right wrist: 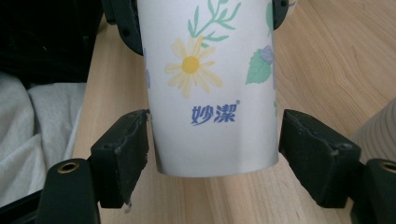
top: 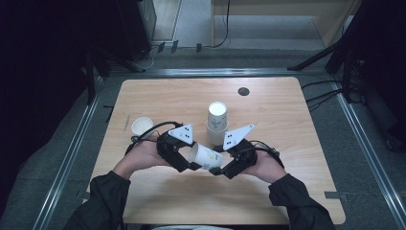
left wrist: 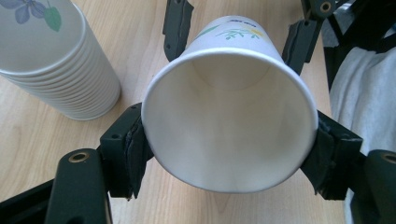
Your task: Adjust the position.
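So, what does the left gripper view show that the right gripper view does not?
Left gripper view alone: the paper cup's open mouth and white inside, the left tongs pressing its rim from both sides, and the stack of cups beside it.

Right gripper view alone: the cup's printed daisy, leaves and blue lettering, with the right tongs open, a gap at each side.

Both: the same cup, the wooden table, and the opposite tongs behind the cup.

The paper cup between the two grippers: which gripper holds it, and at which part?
The left gripper holds the paper cup, its pads pressing the sides at the open rim. The right gripper stands open around the base end, not gripping.
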`<action>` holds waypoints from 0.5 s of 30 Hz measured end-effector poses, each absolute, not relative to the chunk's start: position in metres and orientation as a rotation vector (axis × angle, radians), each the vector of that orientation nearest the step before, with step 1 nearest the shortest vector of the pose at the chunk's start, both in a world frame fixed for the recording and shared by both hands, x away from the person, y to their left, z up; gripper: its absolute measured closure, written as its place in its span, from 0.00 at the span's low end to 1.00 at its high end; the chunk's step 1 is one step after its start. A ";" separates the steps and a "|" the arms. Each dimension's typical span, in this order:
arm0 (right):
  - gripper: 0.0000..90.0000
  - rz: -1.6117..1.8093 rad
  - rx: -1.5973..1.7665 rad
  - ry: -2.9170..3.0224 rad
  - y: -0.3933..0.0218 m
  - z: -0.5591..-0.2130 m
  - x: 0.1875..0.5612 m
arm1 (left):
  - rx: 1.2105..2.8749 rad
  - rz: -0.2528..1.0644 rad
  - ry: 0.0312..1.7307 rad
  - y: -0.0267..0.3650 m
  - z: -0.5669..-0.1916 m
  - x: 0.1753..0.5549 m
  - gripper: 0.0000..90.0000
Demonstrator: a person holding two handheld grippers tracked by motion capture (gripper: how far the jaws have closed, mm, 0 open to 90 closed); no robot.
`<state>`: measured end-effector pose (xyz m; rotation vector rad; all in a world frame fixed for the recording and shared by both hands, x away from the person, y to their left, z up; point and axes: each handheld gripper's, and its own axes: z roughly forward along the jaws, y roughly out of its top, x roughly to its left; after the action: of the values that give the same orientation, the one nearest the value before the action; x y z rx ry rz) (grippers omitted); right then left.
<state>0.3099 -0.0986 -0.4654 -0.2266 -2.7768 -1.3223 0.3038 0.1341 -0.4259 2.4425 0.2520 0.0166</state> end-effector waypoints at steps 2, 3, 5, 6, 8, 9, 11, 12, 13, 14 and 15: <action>0.27 -1.312 -0.229 -2.791 -0.097 -0.467 0.311 | 2.478 0.030 0.242 0.131 -0.424 0.305 0.30; 0.27 -1.303 -0.233 -2.803 -0.097 -0.468 0.311 | 2.487 0.038 0.241 0.130 -0.424 0.304 0.30; 0.27 -1.291 -0.238 -2.815 -0.096 -0.470 0.311 | 2.524 0.046 0.231 0.126 -0.424 0.304 0.30; 0.27 -1.282 -0.236 -2.825 -0.095 -0.471 0.311 | 2.531 0.043 0.235 0.125 -0.423 0.304 0.30; 0.27 -1.269 -0.229 -2.833 -0.094 -0.473 0.312 | 2.561 0.049 0.234 0.122 -0.424 0.304 0.30; 0.27 -1.263 -0.230 -2.840 -0.093 -0.474 0.312 | 2.568 0.044 0.243 0.121 -0.425 0.304 0.30; 0.27 -1.245 -0.217 -2.847 -0.091 -0.477 0.312 | 2.597 0.030 0.244 0.118 -0.427 0.304 0.30; 0.27 -1.241 -0.217 -2.850 -0.090 -0.478 0.311 | 2.607 0.027 0.238 0.117 -0.428 0.305 0.30; 0.27 -1.228 -0.206 -2.860 -0.089 -0.479 0.311 | 2.619 0.015 0.248 0.116 -0.430 0.306 0.30; 0.27 -1.216 -0.203 -2.864 -0.088 -0.481 0.311 | 2.633 0.018 0.249 0.115 -0.431 0.306 0.30; 0.27 -1.195 -0.203 -2.867 -0.087 -0.483 0.311 | 2.646 0.017 0.254 0.114 -0.432 0.306 0.30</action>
<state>0.3112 -0.0871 -0.4827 -0.2030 -2.8673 -1.1953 0.3059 0.1139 -0.4325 2.6461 0.2538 0.0172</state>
